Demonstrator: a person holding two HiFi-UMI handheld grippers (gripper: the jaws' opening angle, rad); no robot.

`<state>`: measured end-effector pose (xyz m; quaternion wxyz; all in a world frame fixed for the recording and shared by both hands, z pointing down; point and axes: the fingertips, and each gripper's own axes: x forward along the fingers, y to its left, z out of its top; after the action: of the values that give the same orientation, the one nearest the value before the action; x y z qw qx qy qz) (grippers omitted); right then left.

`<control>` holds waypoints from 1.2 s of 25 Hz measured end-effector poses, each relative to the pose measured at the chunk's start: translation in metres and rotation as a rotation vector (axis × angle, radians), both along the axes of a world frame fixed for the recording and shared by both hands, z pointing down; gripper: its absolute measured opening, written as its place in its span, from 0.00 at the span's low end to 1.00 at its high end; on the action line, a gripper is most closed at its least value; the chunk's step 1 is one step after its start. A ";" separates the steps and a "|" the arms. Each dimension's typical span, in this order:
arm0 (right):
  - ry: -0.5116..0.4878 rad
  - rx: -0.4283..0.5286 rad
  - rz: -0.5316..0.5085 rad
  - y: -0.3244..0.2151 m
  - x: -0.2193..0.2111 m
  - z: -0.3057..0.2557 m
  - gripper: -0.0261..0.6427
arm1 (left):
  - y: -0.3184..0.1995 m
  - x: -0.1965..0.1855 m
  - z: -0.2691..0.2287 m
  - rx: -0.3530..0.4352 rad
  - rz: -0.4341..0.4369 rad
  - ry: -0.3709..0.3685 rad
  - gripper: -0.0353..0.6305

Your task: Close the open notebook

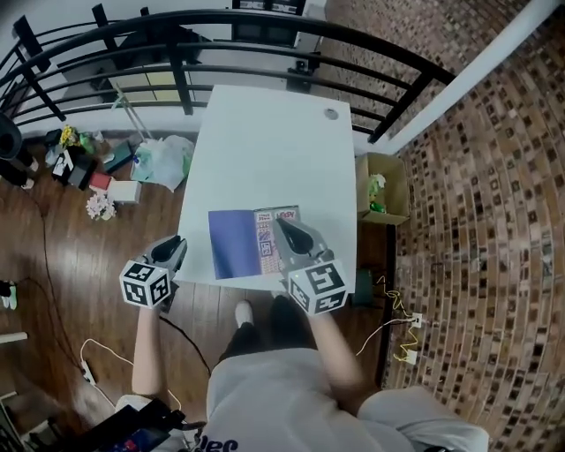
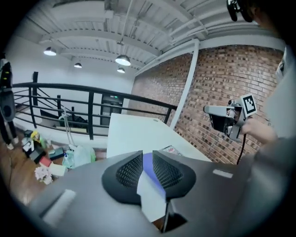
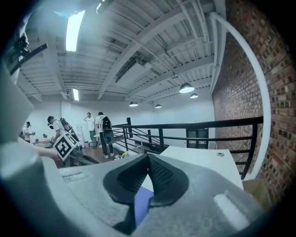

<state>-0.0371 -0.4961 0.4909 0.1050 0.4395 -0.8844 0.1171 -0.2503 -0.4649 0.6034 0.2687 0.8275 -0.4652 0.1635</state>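
Note:
The open notebook [image 1: 234,243] lies at the near edge of the white table [image 1: 274,132], a blue sheet on its left half and printed pages [image 1: 269,234] on its right. My right gripper [image 1: 281,222] hovers over the printed half with its tips together and nothing held. My left gripper [image 1: 177,244] is just off the table's left edge, beside the blue sheet, its jaws a narrow gap apart and empty. In the left gripper view the blue notebook [image 2: 149,163] shows through the gap of the left gripper [image 2: 148,155]. In the right gripper view the blue sheet [image 3: 142,201] shows below the right gripper [image 3: 148,157].
A black railing [image 1: 265,26] curves round the table's far side. A cardboard box [image 1: 384,185] stands at the table's right, by the brick wall. Bags and clutter [image 1: 163,163] lie on the wooden floor to the left, cables [image 1: 397,322] to the right. People stand far off [image 3: 99,127].

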 end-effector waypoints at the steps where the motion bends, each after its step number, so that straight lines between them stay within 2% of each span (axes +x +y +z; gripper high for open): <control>1: 0.002 -0.017 -0.002 -0.002 0.002 0.007 0.03 | 0.001 -0.004 0.012 -0.032 0.010 0.005 0.20; 5: 0.013 -0.050 -0.002 -0.014 0.006 0.029 0.03 | -0.003 -0.010 0.050 -0.127 0.074 0.042 0.33; 10: 0.026 -0.100 0.007 -0.012 0.010 0.052 0.03 | 0.003 0.005 0.090 -0.268 0.155 0.147 0.53; 12: 0.029 -0.115 0.012 -0.011 0.014 0.058 0.03 | 0.005 0.018 0.103 -0.315 0.166 0.189 0.55; 14: 0.032 -0.124 0.014 -0.010 0.017 0.064 0.03 | 0.003 0.029 0.111 -0.342 0.164 0.225 0.53; 17: 0.041 -0.142 0.020 -0.007 0.022 0.074 0.03 | 0.002 0.041 0.120 -0.361 0.145 0.261 0.39; 21: 0.049 -0.164 0.033 -0.006 0.028 0.085 0.03 | 0.004 0.052 0.129 -0.402 0.140 0.309 0.35; 24: 0.055 -0.164 0.037 -0.005 0.030 0.087 0.03 | 0.006 0.055 0.135 -0.428 0.137 0.312 0.31; 30: 0.033 -0.144 0.045 -0.006 0.030 0.083 0.03 | 0.009 0.058 0.142 -0.447 0.125 0.299 0.14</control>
<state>-0.0069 -0.5017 0.5740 0.1481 0.4524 -0.8617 0.1753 -0.1918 -0.4563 0.7450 0.4997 0.7896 -0.3210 0.1545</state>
